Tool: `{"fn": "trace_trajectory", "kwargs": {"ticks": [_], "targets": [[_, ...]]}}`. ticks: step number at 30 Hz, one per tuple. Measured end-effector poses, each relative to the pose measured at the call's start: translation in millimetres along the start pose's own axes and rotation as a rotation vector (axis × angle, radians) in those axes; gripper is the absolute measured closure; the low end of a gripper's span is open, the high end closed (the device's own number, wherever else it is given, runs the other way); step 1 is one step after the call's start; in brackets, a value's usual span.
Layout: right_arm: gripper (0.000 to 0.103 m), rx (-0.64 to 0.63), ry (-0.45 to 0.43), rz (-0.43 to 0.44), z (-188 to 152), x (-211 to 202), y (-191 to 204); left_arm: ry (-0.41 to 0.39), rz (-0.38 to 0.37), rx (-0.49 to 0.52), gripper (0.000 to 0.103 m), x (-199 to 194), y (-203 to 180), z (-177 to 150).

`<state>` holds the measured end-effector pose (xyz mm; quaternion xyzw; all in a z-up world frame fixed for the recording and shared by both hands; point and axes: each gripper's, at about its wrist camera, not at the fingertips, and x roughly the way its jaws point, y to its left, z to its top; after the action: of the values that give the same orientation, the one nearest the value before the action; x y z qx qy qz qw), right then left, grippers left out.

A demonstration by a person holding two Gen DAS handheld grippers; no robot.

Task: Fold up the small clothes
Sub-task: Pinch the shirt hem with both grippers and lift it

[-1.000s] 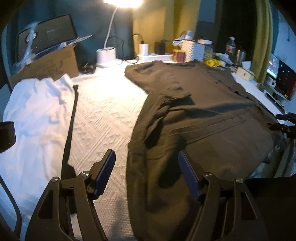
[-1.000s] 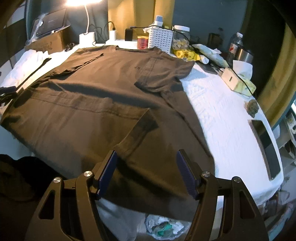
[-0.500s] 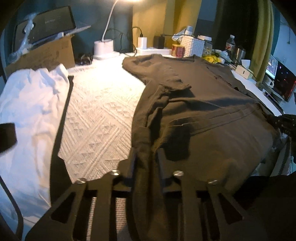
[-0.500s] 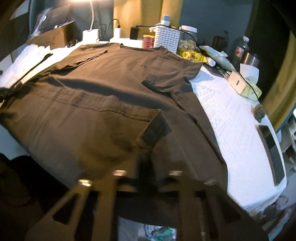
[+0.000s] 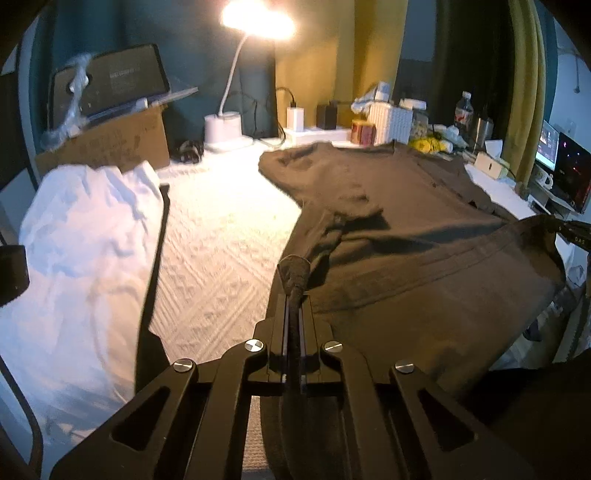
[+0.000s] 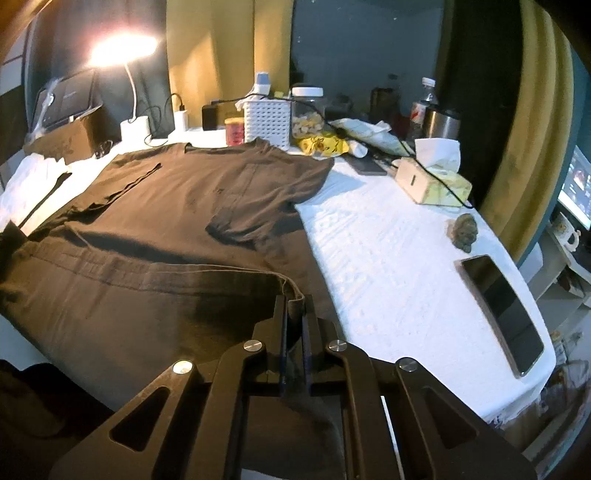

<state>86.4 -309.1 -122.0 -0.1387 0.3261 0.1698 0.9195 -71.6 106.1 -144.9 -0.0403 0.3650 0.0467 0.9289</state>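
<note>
Brown shirt [image 6: 177, 221] lies flat on the desk [image 6: 388, 258], collar toward the lamp [image 5: 255, 22], long axis running away from you. It's soft and limp; hold the hem corners. Your left tongs [image 5: 294, 314] and right tongs [image 6: 294, 314] are both clamped on hem fabric.

A lit desk lamp [image 5: 257, 24] far ahead of the left tongs, up and to the left of the right ones, is the one warm source; its head blows out to glare and the room behind stays dim. It brightens the white quilted cover [image 5: 218, 236] and throws long dark shadows across the brown T-shirt [image 6: 155, 229] toward the tongs. Both fisheye views bend hard at the black-cornered edges, and the near foreground is soft.
</note>
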Motion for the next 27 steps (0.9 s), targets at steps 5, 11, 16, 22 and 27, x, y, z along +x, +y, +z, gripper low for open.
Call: {"fn": "trace_trajectory", "kwargs": {"ticks": [5, 11, 16, 22, 27], "targets": [[0.096, 0.015, -0.021, 0.006, 2.9, -3.0, -7.7, -0.04, 0.025, 0.012, 0.101, -11.8, -2.7, 12.7], [0.096, 0.055, -0.05, 0.032, 7.0, -9.3, -20.0, -0.07, 0.049, 0.035, 0.101, -18.8, -6.1, 27.6], [0.096, 0.084, -0.066, 0.047, 15.2, -12.2, -29.8, -0.1, 0.063, 0.027, 0.101, -23.0, -6.2, 39.0], [0.096, 0.097, -0.082, 0.05, 30.5, -10.5, -35.4, -0.139, 0.071, 0.002, 0.101, -22.3, -4.5, 54.9], [0.096, 0.098, -0.097, 0.05, 45.3, -7.2, -39.7, -0.152, 0.072, -0.009, 0.101, -20.0, -2.7, 64.7]]}}
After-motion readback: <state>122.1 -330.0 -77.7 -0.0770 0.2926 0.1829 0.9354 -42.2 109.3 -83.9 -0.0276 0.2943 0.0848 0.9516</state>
